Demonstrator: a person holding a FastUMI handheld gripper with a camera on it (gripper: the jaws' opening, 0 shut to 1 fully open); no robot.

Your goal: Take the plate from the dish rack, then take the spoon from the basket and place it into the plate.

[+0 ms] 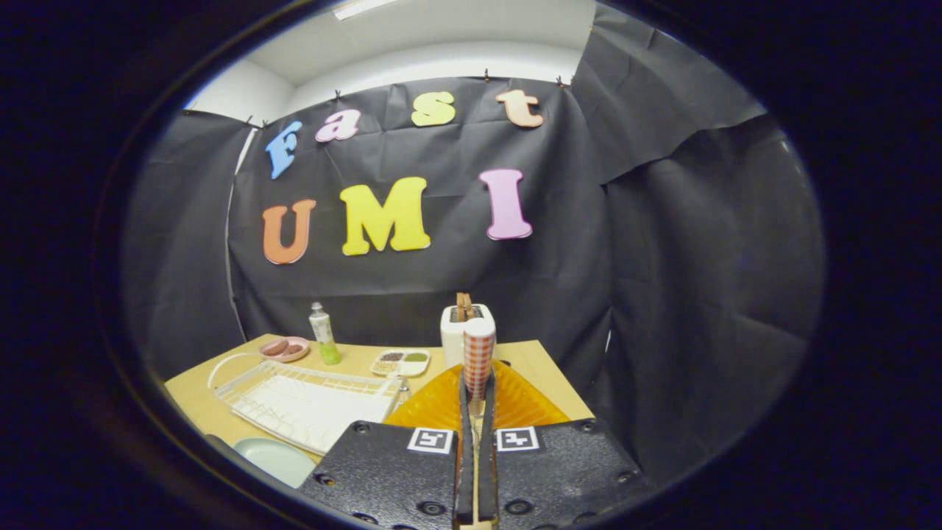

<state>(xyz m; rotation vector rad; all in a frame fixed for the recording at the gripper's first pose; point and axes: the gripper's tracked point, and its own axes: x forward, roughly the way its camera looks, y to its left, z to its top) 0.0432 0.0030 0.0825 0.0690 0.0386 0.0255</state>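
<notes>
Gripper [476, 401] was clamped on the spoon [478, 355], checkered handle sticking up ahead; plate [278, 458] lay off to the left.

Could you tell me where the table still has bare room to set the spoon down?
Bare wood lies along the table edge beside the dish rack, and behind the orange basket near the toaster. The gripper is shut on the spoon; the back row is crowded.

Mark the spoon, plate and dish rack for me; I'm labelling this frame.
Spoon [478, 357]: gripper view, checkered bowl end, held upright between the hand-held gripper's [477, 412] fingers.
Plate [276, 458]: gripper view, pale green face, beside the rack.
Dish rack [309, 401]: gripper view, white wire bed.
</notes>
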